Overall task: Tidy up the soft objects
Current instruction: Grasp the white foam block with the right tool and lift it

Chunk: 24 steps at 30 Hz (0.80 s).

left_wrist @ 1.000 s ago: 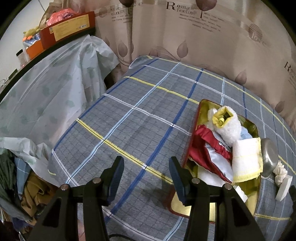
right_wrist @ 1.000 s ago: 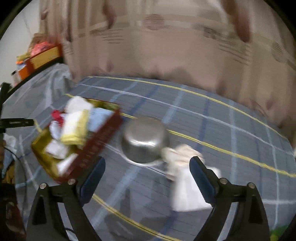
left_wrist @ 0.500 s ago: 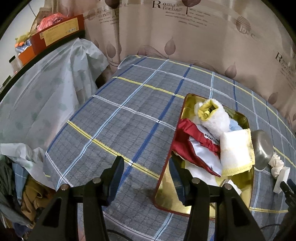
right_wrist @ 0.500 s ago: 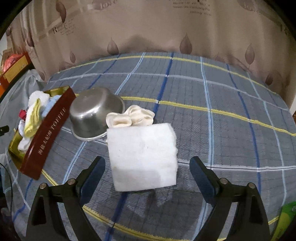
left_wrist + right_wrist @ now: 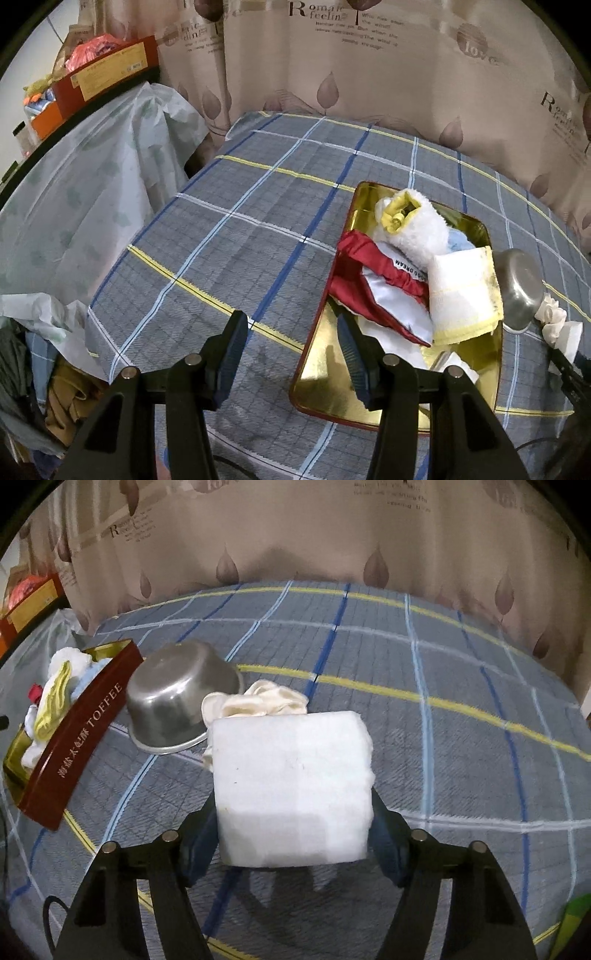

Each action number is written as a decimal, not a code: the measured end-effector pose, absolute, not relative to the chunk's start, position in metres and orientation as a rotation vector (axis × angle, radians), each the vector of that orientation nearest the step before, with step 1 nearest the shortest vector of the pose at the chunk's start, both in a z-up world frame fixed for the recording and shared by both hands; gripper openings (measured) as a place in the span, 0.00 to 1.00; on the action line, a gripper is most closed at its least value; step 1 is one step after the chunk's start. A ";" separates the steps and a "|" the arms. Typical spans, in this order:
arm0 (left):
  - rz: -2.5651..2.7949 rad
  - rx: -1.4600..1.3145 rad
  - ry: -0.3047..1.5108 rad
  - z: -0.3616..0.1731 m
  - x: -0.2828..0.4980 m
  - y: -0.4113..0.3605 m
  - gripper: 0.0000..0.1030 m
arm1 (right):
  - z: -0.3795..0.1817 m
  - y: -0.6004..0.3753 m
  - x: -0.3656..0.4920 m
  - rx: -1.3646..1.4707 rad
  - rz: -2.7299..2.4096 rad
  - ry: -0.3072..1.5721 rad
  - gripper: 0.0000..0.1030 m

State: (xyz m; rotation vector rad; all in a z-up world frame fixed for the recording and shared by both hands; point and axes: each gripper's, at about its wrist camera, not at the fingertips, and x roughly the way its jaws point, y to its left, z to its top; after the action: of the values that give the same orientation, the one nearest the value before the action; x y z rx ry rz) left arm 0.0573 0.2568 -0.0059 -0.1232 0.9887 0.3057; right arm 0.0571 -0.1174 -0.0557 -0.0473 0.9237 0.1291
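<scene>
In the left wrist view, the left hand-held gripper hangs with its jaws apart and nothing between them, over the near left edge of the gold tin on the plaid-covered desk. The tin holds a rolled white towel, a red and white satin cloth and a folded yellow-edged towel, all limp fabrics that look light and likely to slump if lifted by a corner. In the right wrist view, the right hand-held gripper has its jaws on either side of a white foam block, apparently pressed to its flanks, on the desk beside an overturned steel bowl and a crumpled cream cloth. The block looks very light and squashy, so I judge a gentle mid-side grip best; a hard squeeze would dent it.
</scene>
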 end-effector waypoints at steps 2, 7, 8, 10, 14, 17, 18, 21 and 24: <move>0.310 -0.093 0.985 -0.005 0.058 0.251 0.50 | -0.049 -0.121 0.055 -0.061 0.121 0.897 0.66; 0.264 -0.060 0.990 -0.004 0.058 0.231 0.50 | -0.039 -0.138 0.055 -0.118 0.065 0.855 0.66; 0.251 -0.054 0.990 -0.003 0.058 0.226 0.50 | -0.038 -0.144 0.056 -0.118 0.051 0.856 0.66; 0.213 -0.041 0.982 0.001 0.056 0.214 0.50 | -0.039 -0.156 0.059 -0.109 0.027 0.860 0.66; 0.127 -0.003 0.966 0.009 0.055 0.186 0.50 | -0.044 -0.183 0.068 -0.103 -0.024 0.875 0.66; 0.050 0.023 0.970 0.011 0.054 0.163 0.50 | -0.049 -0.202 0.074 -0.104 -0.050 0.887 0.66; 0.023 0.031 0.976 0.011 0.055 0.154 0.50 | -0.049 -0.207 0.074 -0.103 -0.059 0.889 0.66; -0.029 0.058 0.982 0.009 0.056 0.129 0.50 | -0.050 -0.222 0.078 -0.100 -0.088 0.885 0.66; -0.085 0.072 0.994 0.005 0.060 0.100 0.50 | -0.052 -0.235 0.081 -0.094 -0.110 0.886 0.66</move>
State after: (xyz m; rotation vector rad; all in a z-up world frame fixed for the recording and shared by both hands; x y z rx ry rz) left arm 0.0604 0.1004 0.0055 0.0722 0.9944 -0.0854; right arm 0.0812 -0.2348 -0.0524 -0.0940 0.8857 -0.1102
